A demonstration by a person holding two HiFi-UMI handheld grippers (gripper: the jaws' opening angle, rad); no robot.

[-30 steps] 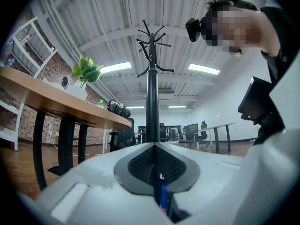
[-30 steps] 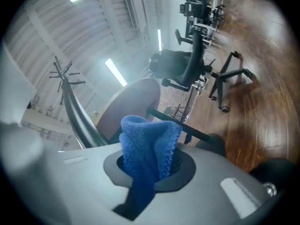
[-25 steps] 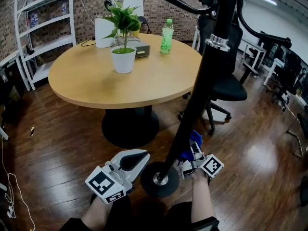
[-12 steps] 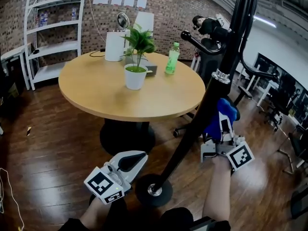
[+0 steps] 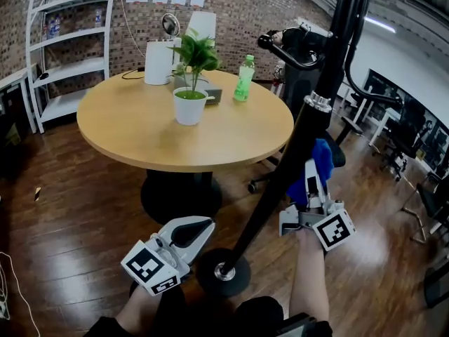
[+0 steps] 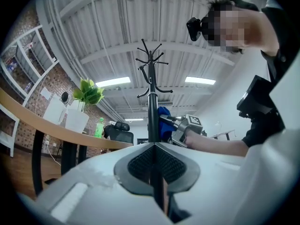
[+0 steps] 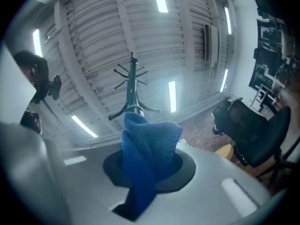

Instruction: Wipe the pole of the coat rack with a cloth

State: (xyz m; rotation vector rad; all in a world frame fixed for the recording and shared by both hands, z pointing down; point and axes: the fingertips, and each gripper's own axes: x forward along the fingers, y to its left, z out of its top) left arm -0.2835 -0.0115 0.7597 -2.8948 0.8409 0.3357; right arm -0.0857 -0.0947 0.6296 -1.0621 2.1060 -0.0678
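— Head view?
— My right gripper (image 5: 311, 181) holds the cloth (image 5: 321, 161) against the pole (image 5: 291, 156), mid-height. I'd say mid-wipe.
— Left gripper view?
— My left gripper (image 6: 154, 150) is closed and empty, with the pole ahead.
— Right gripper view?
— Jaws are clamped on the cloth. Next, slide along with steady contact.

Your room is evenly bright under ceiling strip lights (image 6: 200, 80), which leave pale glare on the glossy wood floor (image 5: 382, 255). Every view bows at its edges. Both gripper views darken at the corners, and your right one is soft and hazy, the cloth (image 7: 147, 153) included.
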